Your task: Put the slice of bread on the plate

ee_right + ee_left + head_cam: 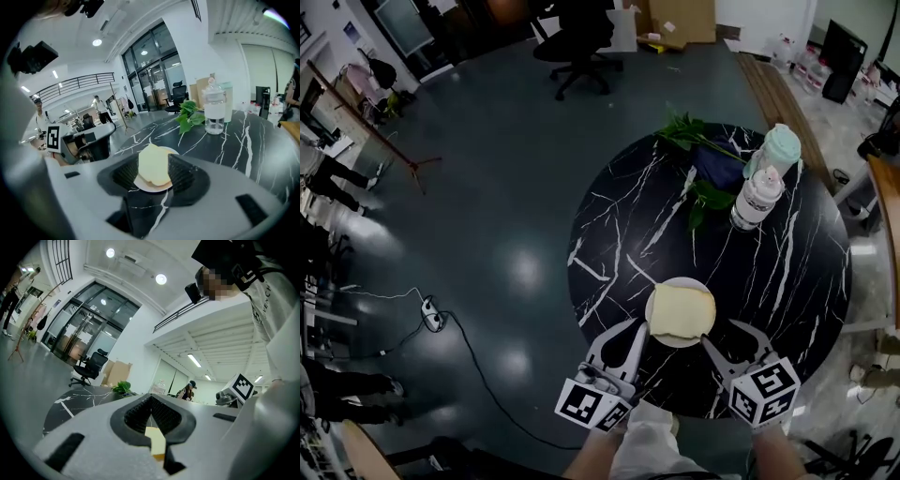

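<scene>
A pale slice of bread (682,309) lies flat on a small white plate (659,331) near the front edge of a round black marble table (787,281). My right gripper (733,339) hovers just right of the plate, tilted down, jaws wide apart and holding nothing. In the right gripper view the bread (153,164) and plate (145,186) show beyond the gap of that gripper (154,172), untouched by the pads. My left gripper (633,336) sits at the plate's near left edge, level. Its jaws (151,416) meet at the tips with nothing held.
A clear water bottle (757,197), a mint-green container (783,148), leafy greens (694,136) and a dark blue object (722,169) stand at the table's far side. The bottle (214,112) and greens (190,117) lie beyond the plate. An office chair (577,42) is on the floor.
</scene>
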`<action>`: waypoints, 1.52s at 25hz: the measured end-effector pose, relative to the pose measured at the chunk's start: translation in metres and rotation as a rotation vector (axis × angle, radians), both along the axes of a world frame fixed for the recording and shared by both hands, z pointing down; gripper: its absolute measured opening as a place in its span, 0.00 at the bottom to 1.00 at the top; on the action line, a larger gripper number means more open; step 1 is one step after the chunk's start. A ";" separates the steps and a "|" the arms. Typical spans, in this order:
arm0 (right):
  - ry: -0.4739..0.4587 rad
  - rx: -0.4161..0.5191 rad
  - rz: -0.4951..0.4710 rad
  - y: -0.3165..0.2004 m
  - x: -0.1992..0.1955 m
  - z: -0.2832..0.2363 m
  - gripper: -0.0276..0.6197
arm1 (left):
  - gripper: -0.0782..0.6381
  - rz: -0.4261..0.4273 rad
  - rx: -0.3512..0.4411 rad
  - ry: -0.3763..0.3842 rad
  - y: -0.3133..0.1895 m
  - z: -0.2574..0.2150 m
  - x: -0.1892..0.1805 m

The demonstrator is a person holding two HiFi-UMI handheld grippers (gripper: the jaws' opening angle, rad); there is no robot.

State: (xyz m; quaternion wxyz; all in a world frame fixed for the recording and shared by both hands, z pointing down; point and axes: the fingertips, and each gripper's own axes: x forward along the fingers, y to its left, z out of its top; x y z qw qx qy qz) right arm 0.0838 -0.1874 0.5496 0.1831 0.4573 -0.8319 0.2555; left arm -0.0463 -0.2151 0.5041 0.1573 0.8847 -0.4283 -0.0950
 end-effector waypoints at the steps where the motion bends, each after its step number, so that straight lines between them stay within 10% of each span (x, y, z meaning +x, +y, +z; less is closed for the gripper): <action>1: -0.008 0.014 0.001 0.004 0.000 -0.007 0.32 | 0.12 0.002 -0.003 0.003 0.006 -0.002 0.002; 8: -0.074 0.129 -0.027 0.042 -0.008 -0.057 0.11 | 0.12 0.022 -0.006 0.008 0.054 -0.021 0.016; 25: -0.153 0.390 -0.086 0.123 -0.023 -0.174 0.07 | 0.12 0.051 0.088 0.041 0.127 -0.108 0.039; 38: -0.179 0.425 -0.115 0.144 -0.032 -0.193 0.06 | 0.12 0.033 0.123 0.039 0.151 -0.130 0.041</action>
